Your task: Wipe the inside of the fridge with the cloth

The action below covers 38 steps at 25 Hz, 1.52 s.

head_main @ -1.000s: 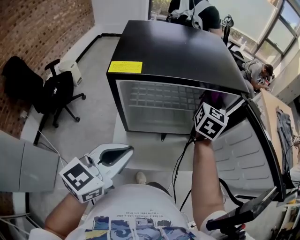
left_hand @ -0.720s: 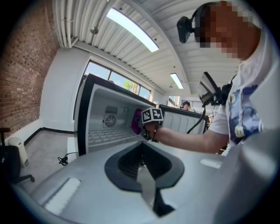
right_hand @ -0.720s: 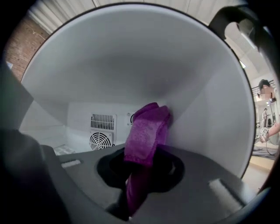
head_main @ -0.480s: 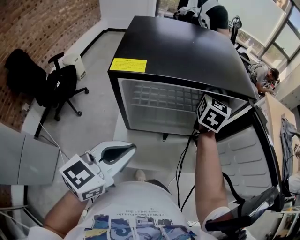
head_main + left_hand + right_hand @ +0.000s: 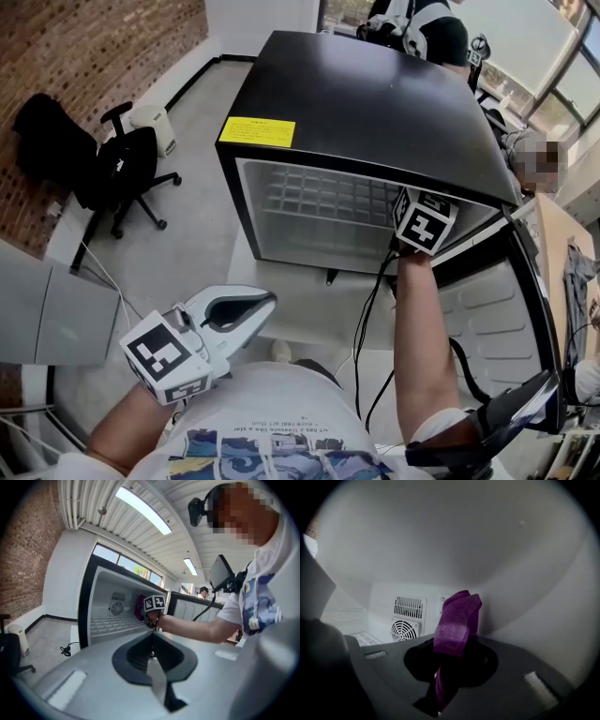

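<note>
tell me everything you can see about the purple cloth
The purple cloth looks like soft, fuzzy towelling, bunched into a thick fold. The right hand-held gripper is shut on it: the lower part is pinched between the jaws, and the upper part stands up past them with a rounded top. It is inside the fridge, near the back right corner, to the right of the round fan grille. Whether it presses against the wall cannot be told.

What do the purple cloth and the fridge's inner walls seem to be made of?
The purple cloth looks like soft microfibre or terry: fuzzy matte nap, limp folds. The fridge's white inner walls look like smooth moulded plastic, probably: seamless, faint sheen.
</note>
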{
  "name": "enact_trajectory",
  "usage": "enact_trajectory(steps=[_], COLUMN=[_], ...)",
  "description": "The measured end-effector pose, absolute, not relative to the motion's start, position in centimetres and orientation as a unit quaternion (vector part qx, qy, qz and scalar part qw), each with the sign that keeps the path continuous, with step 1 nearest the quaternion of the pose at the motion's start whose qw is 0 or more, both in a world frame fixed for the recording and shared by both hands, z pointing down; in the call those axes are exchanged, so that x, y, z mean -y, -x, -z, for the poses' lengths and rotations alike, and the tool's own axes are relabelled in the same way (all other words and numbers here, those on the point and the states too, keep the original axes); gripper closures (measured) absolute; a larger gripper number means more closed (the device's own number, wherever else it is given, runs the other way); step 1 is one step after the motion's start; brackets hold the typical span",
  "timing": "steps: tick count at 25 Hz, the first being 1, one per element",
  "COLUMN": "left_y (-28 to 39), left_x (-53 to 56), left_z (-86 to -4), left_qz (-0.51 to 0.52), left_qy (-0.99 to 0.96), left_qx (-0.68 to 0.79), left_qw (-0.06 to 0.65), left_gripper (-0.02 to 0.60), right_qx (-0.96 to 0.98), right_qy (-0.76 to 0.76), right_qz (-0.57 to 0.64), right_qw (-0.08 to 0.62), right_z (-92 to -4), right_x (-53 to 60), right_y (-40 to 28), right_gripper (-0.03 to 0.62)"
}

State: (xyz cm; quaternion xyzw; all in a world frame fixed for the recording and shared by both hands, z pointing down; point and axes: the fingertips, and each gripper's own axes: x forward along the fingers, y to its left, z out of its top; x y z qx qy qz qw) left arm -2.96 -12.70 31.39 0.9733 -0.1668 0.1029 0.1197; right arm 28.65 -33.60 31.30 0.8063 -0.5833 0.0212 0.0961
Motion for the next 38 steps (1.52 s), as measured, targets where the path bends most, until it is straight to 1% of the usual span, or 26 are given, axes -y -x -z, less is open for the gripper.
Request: enact_trajectory(steps=[16,28,34,38], left_y=[2.6,-1.0,-1.0,0.2], left_x=[12.8,12.3,12.1,11.8], left_z=[-32.0,-31.5,-31.8,-31.8], left_qz=[-0.108,-0.112,-0.108,-0.101], left_qy=[-0.972,-0.983,-0.985,-0.984], left_qx=[0.166,0.104,0.093,0.099], left_qw=[0.127,0.106,0.101,0.105], left_gripper=[0.575,0.575,0.575,0.575], right_qx=[0.632,0.680,0.686,0.715], right_qy=[-0.767,-0.725,-0.714,-0.689], right_qz=[-0.033,-0.027,-0.087,-0.049], right_qw=[0.106,0.100,0.113,0.103], right_z=[-31.9,-31.2,-34.0,-32.3], right_x=[36.8,39.3,39.3,39.9], right_y=[-27.7,-25.9,-25.9,-23.7], right_gripper=[0.539,0.539,0.539,0.539])
